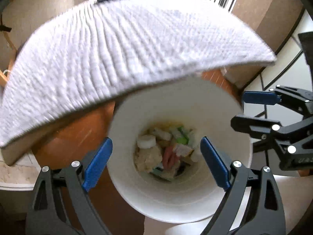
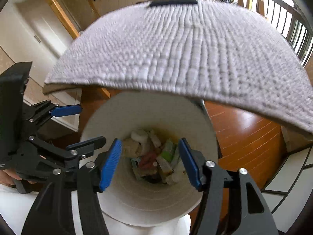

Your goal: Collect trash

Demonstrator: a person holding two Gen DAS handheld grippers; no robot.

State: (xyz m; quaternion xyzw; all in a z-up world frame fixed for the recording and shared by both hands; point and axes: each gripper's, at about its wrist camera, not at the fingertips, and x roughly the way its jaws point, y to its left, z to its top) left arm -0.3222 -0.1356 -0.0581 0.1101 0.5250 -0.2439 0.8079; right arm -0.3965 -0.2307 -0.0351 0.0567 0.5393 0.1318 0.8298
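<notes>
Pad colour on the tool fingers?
Blue, ribbed pads on black arms. Clearest in the right wrist view, over the white bin.

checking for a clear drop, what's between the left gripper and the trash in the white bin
Nothing. In the left wrist view the left gripper is open over the round white plastic bin; its mixed trash pile shows unobstructed.

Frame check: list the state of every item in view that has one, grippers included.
White bin: upright, open-topped, partly filled, nowhere near full.
Trash: mixed scraps lying at the bottom of the bin.
Left gripper: open, empty, above the bin mouth.
Right gripper: open, empty, above the bin mouth.
White textured cloth: spread over a surface, its edge overhanging the bin's far rim.
</notes>
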